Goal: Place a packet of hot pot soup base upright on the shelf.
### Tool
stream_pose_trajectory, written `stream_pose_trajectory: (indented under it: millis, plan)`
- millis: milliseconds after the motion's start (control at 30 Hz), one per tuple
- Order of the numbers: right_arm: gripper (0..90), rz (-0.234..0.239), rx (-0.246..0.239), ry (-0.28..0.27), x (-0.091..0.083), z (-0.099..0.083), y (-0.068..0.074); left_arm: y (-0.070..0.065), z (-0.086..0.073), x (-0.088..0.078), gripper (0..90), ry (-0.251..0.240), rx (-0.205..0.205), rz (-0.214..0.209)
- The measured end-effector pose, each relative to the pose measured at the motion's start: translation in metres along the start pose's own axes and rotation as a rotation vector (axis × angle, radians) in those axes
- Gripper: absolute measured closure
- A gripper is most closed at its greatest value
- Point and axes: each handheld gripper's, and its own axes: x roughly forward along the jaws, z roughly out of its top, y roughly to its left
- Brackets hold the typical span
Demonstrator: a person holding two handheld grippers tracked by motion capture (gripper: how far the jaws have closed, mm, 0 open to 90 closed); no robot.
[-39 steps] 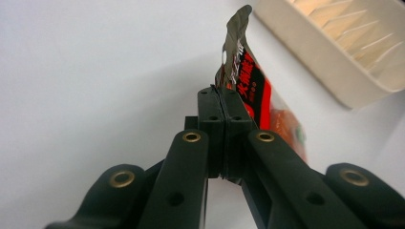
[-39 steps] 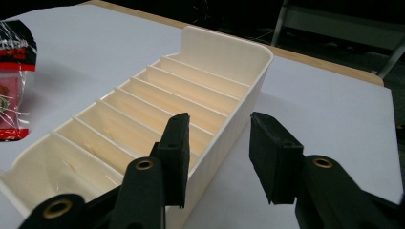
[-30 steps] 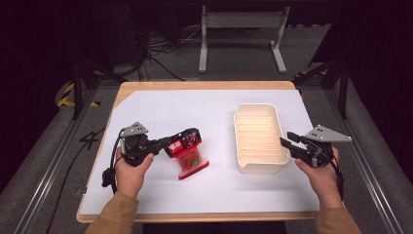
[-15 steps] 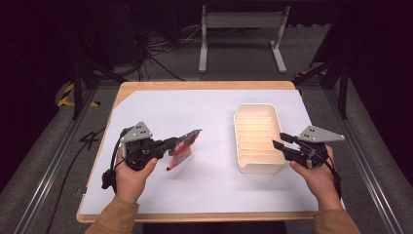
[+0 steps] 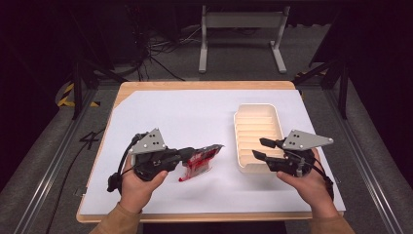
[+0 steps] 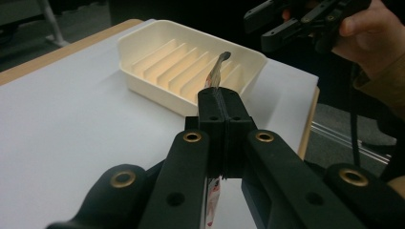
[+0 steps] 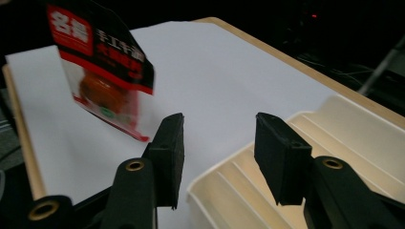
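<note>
The left gripper is clamped on the edge of a red packet, held off the table at lower centre, looks light and floppy so pinching that flat edge works, while the right gripper sits apart by the tray.

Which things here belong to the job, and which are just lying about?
In the job:
- red snack packet, clamped in the left hand-held gripper
- cream ribbed tray
- right hand-held gripper, open beside the tray

Lying about:
- metal stand on the floor
- floor cables
</note>
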Motion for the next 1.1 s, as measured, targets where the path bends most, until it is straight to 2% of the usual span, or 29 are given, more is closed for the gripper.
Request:
stream_pose_trajectory:
  millis: [133,200,300,467,600,667,800,900,967,1100]
  plan:
    - [53.2,0.063,-0.017,-0.010,0.004,0.007,0.013,-0.009,0.004,0.002,89.9,-0.004,0.026,-0.044]
    - [52.9,0.083,-0.026,-0.010,0.006,0.008,0.017,-0.014,0.005,0.003,89.9,-0.008,0.027,-0.065]
    - [52.5,0.109,-0.042,0.002,0.012,0.009,0.023,-0.020,0.007,0.006,89.8,-0.001,0.054,-0.088]
    - [54.3,0.202,-0.067,0.037,0.026,0.005,0.030,-0.025,0.006,0.014,89.8,0.018,0.072,-0.106]
    - [57.2,0.254,-0.079,0.024,0.031,0.006,0.035,-0.026,0.006,0.017,89.8,0.027,0.080,-0.111]
    - [59.9,0.259,-0.084,0.033,0.033,0.005,0.037,-0.028,0.006,0.018,89.8,0.028,0.082,-0.116]
    - [71.3,0.262,-0.077,0.033,0.038,0.003,0.037,-0.030,0.005,0.019,89.7,0.028,0.097,-0.119]
    - [75.1,0.258,-0.085,0.030,0.037,0.003,0.037,-0.033,0.006,0.020,89.6,0.028,0.113,-0.106]
    - [82.0,0.255,-0.085,0.020,0.036,0.003,0.037,-0.032,0.005,0.019,89.4,0.022,0.106,-0.104]
    - [87.5,0.233,-0.083,-0.006,0.032,0.005,0.036,-0.029,0.005,0.019,87.7,0.016,0.097,-0.090]
